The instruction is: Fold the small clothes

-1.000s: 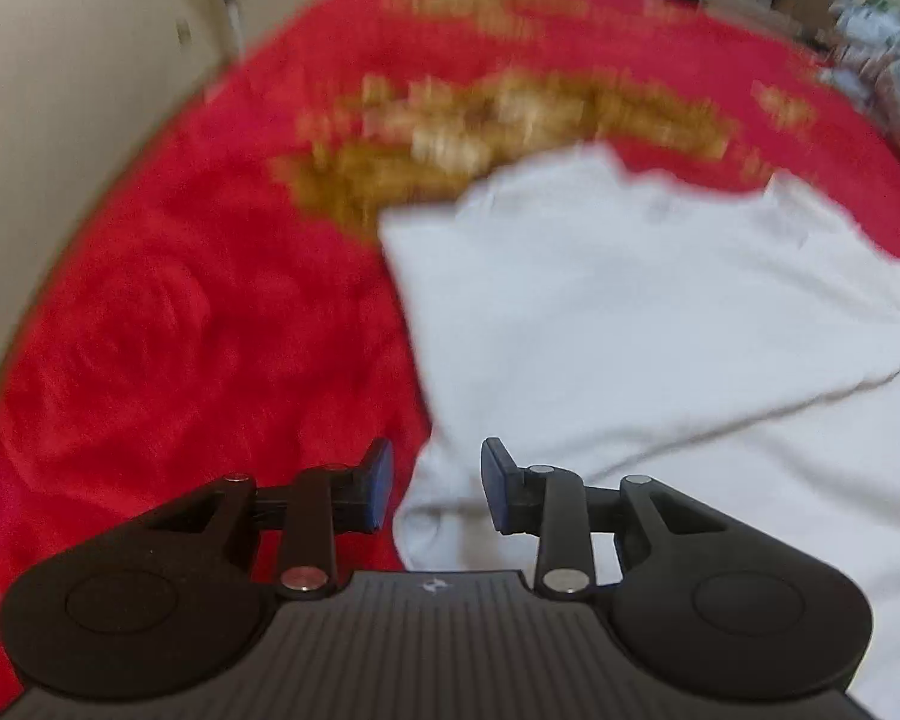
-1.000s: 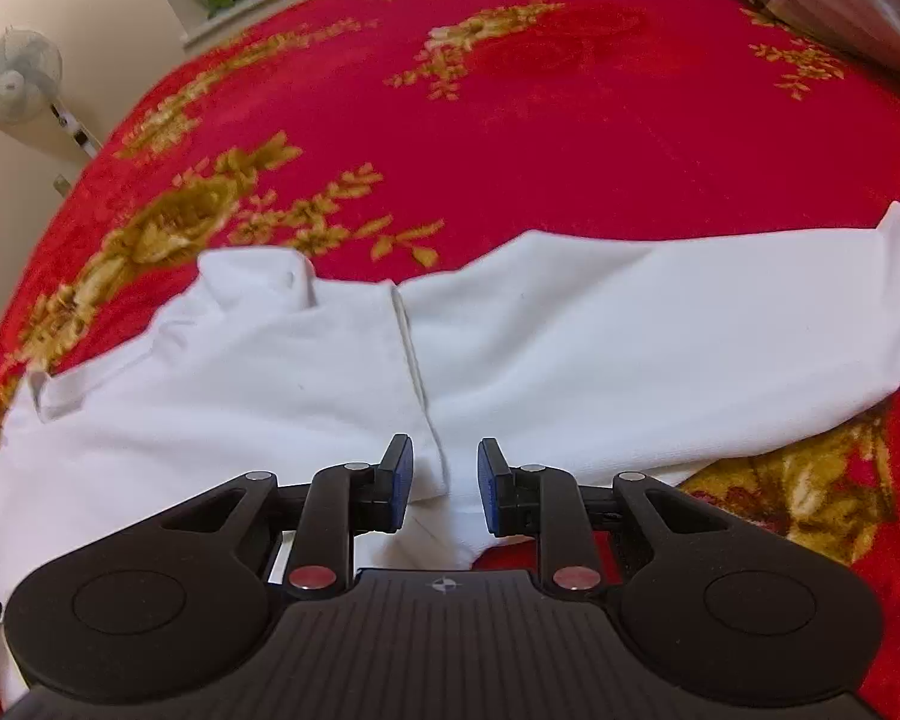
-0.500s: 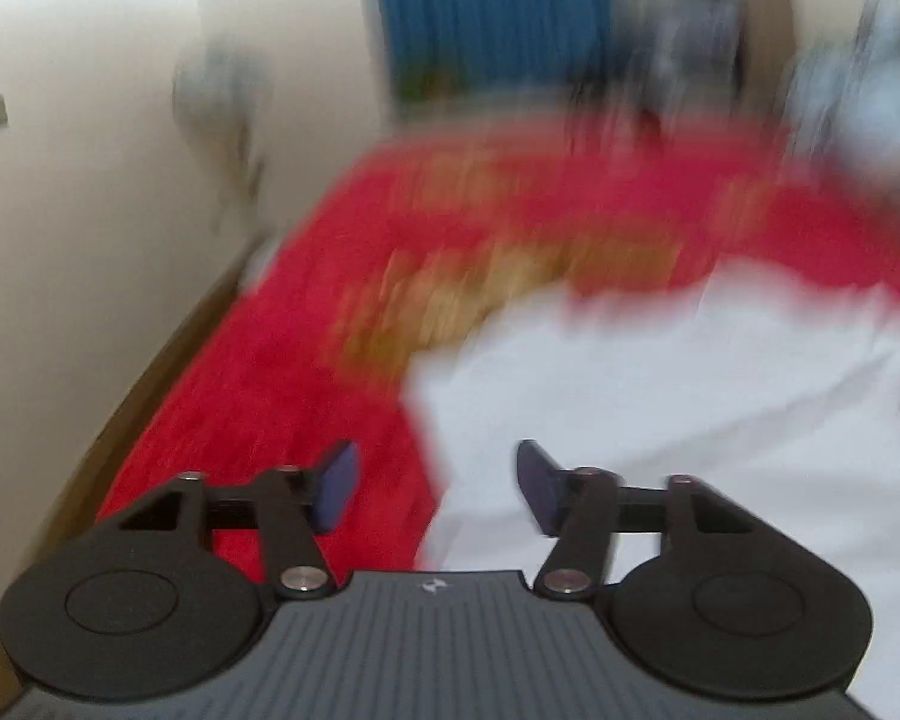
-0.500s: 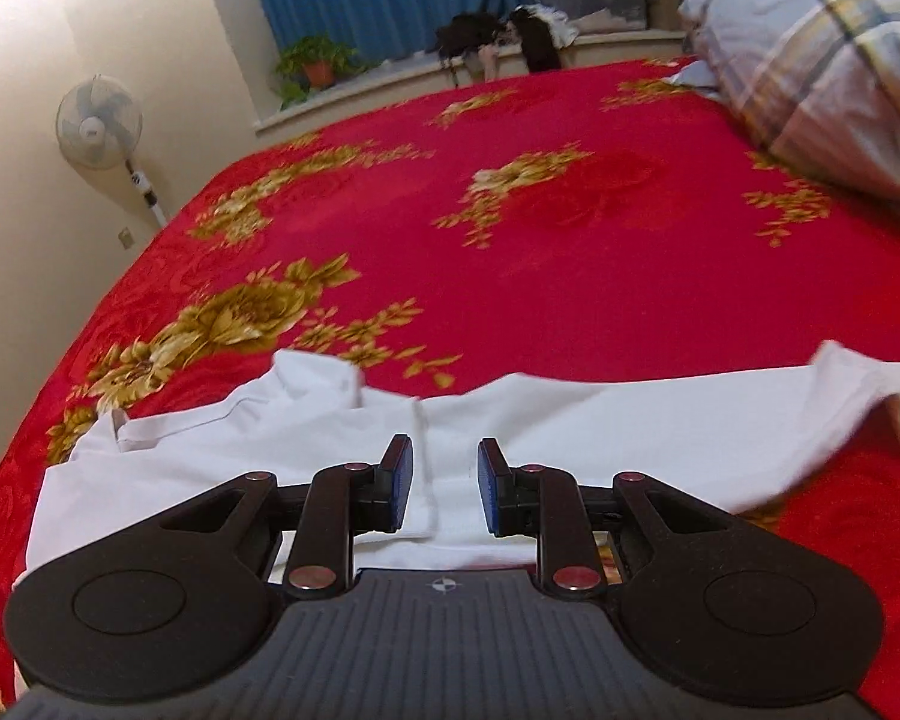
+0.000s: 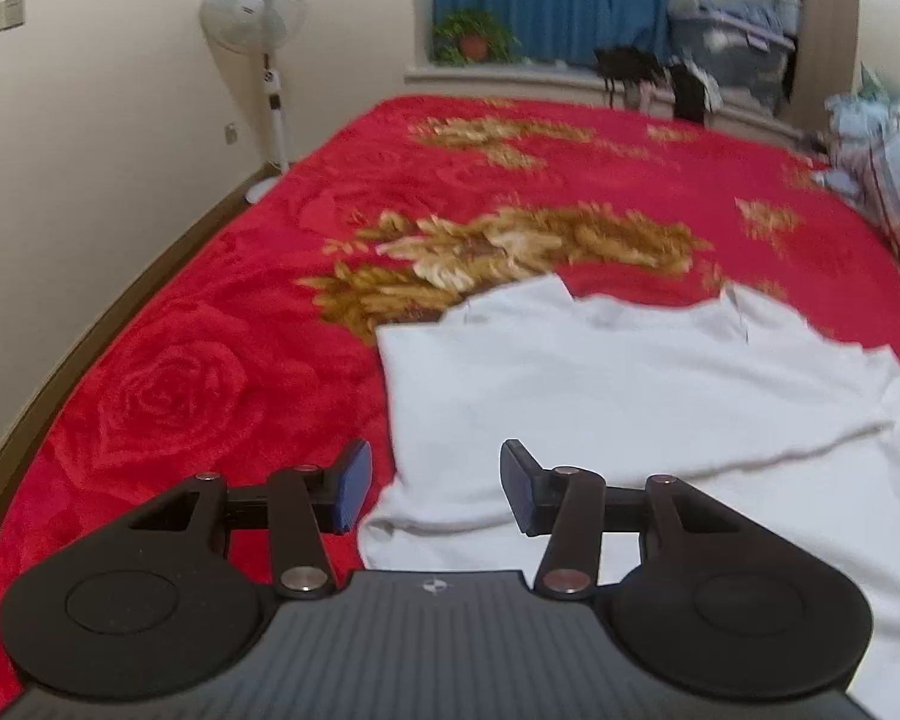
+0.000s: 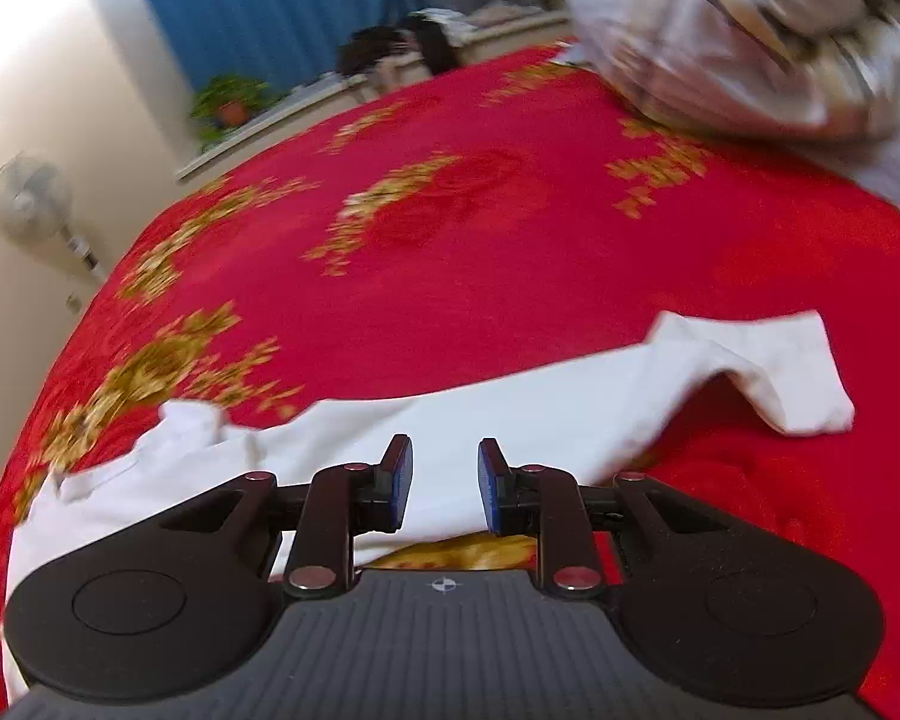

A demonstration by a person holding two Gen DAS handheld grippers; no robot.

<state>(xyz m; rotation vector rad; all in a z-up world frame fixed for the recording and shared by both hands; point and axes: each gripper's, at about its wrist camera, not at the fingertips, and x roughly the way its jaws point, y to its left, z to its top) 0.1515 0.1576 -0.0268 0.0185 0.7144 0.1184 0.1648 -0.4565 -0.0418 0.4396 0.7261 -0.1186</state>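
Open red bedspread [image 5: 222, 324] is left clear around the white garment [image 5: 630, 396]; passage is blocked by a wall [image 5: 90, 150] at left and bedding [image 6: 750, 42] at far right.

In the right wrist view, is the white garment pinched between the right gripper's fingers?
No, the right gripper shows an open gap, the white garment lying flat beyond.

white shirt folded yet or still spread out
Partly folded: the white shirt lies flat on the red blanket, one side doubled over, one sleeve sticking out.
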